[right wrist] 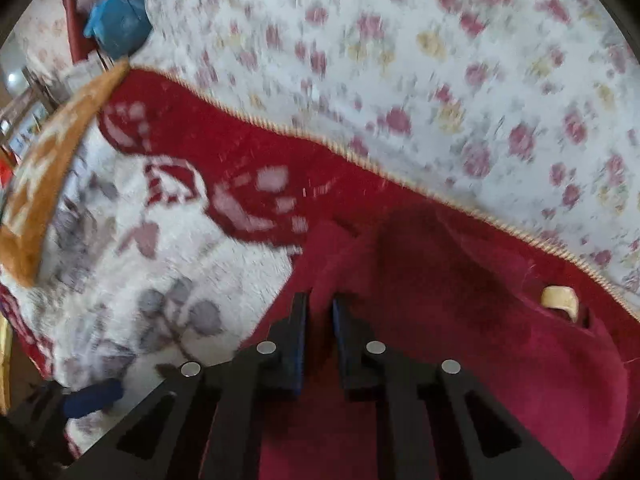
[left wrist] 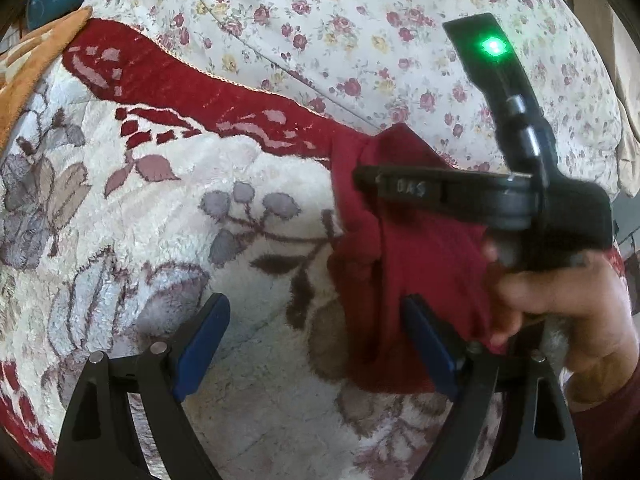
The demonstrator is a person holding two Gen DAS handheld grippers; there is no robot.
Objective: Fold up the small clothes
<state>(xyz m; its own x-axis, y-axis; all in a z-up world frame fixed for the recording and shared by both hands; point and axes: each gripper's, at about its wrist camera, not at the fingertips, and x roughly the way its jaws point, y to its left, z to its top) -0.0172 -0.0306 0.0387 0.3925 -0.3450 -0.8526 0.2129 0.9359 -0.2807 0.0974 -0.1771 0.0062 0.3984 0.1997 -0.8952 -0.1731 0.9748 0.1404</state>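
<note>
Red knit garment (right wrist: 440,280) lies bunched on plush blanket (left wrist: 160,208) nr floral sheet (left wrist: 320,20), looks soft, light & floppy, so best pinched at an edge: right gripper (right wrist: 320,312) clamps a fold, left gripper (left wrist: 316,336) gapes wide w/ nothing in it.

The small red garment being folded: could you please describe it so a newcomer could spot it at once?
Start at the plush floral blanket with its red border, lying below the rose-print sheet. Near that border lies the small red garment, pinched by the right hand-held gripper. Unlike the patterned border, it is plain, smooth and crumpled.
</note>
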